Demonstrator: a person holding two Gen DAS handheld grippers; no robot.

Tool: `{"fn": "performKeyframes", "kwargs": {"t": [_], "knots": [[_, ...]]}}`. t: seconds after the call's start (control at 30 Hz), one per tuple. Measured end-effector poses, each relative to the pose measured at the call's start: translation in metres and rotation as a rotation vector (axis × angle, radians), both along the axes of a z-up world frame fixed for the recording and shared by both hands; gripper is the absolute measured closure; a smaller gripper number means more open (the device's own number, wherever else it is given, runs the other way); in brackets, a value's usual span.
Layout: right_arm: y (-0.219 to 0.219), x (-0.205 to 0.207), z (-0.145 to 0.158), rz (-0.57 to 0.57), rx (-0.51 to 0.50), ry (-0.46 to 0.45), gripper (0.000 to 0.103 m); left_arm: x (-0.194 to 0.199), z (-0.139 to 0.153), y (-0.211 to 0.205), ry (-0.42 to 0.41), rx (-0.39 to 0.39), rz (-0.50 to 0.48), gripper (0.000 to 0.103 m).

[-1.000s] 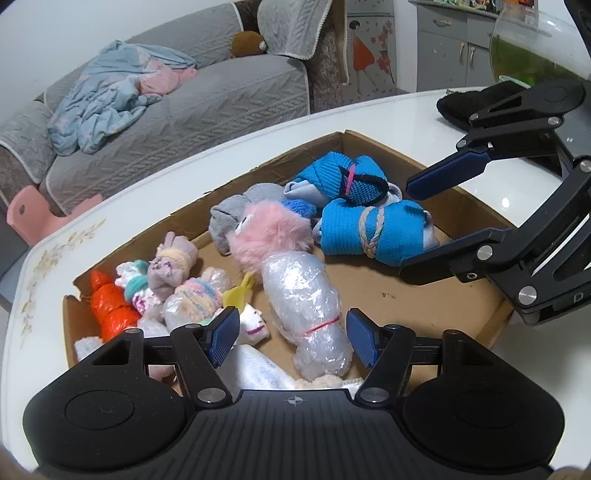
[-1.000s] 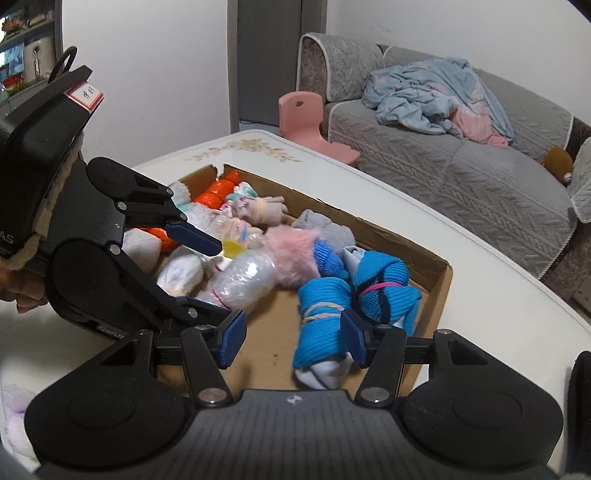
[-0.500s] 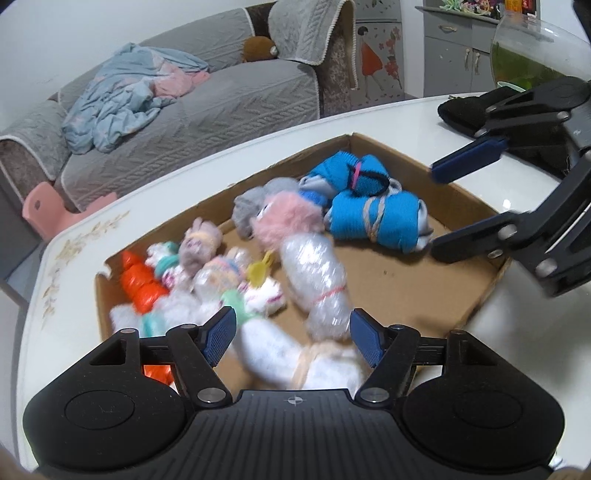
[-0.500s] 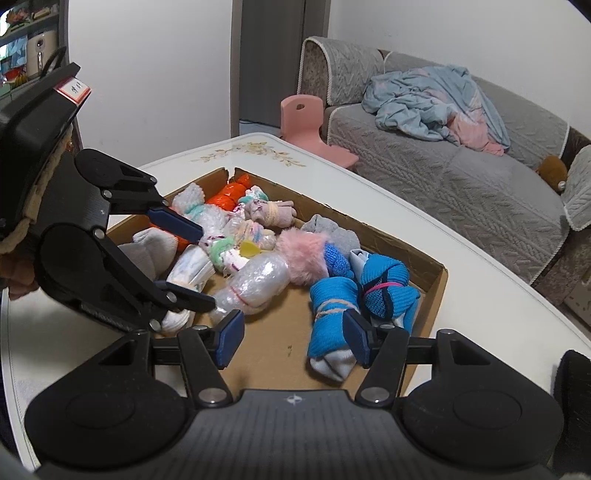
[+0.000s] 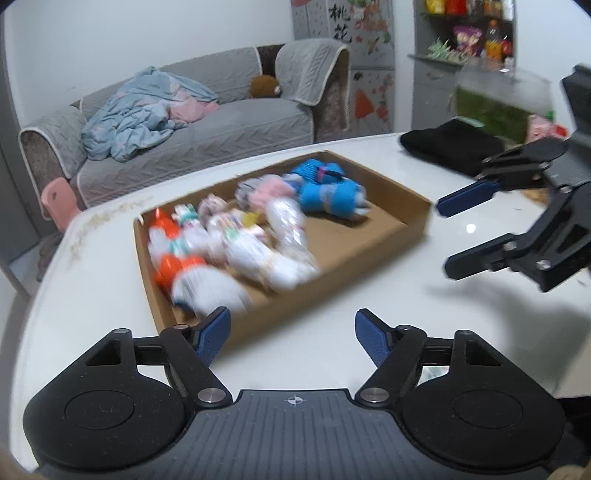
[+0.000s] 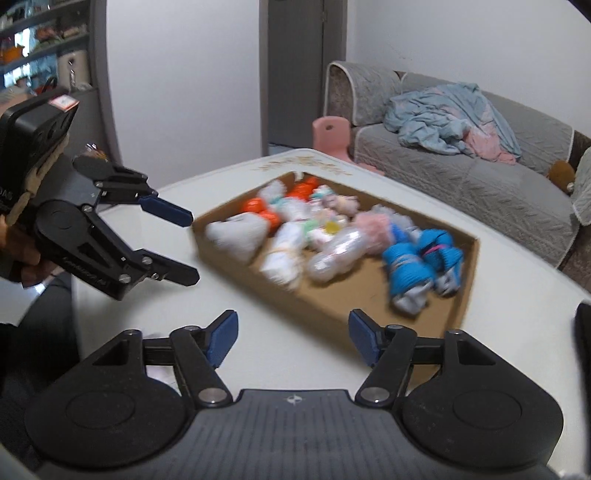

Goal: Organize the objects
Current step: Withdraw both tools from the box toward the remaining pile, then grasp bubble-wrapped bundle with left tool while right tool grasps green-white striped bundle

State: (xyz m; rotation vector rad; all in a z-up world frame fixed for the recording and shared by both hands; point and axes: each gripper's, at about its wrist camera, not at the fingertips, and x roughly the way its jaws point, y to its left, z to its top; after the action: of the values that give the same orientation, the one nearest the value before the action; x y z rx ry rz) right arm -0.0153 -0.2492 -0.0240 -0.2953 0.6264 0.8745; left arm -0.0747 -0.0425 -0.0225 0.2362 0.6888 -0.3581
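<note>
Both grippers have withdrawn from above the cardboard tray to the white table in front of it. Left gripper: jaws have just been opening, nothing between them. Right gripper: likewise released, jaws just widened, empty. Rolled sock bundles lie inside the tray, motion-blurred; individual items are hard to separate. A red-and-white label on the left unit is unreadable. Wall calligraphy is partly cut off. A black cloth lies on the table beyond the tray.
</note>
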Motion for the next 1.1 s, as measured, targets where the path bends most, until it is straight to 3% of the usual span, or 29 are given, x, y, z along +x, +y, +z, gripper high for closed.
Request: {"fn": "performKeyframes", "kwargs": {"t": [0.23,0.4,0.57,0.8,0.87,1.1], "knots": [[0.002,-0.046,-0.027,0.067,0.008,0.049,0.038,-0.067,-0.029,-0.006,-0.012,-0.070,-0.075,0.020],[0.007,-0.054,-0.046,0.079,-0.008,0.075,0.040,-0.071,-0.054,-0.022,0.025,-0.079,-0.109,0.020],[0.011,-0.053,-0.057,0.073,-0.027,0.064,0.041,-0.062,-0.071,-0.034,0.020,-0.032,-0.117,0.020],[0.013,-0.056,-0.069,0.075,-0.037,0.066,0.055,-0.053,-0.074,-0.030,0.019,-0.070,-0.116,0.023],[0.010,-0.057,-0.069,0.073,-0.022,0.071,0.069,-0.053,-0.074,-0.029,0.018,-0.096,-0.122,0.033],[0.002,-0.057,-0.069,0.060,0.014,0.089,0.072,-0.055,-0.072,-0.032,0.020,-0.099,-0.138,0.037]]}}
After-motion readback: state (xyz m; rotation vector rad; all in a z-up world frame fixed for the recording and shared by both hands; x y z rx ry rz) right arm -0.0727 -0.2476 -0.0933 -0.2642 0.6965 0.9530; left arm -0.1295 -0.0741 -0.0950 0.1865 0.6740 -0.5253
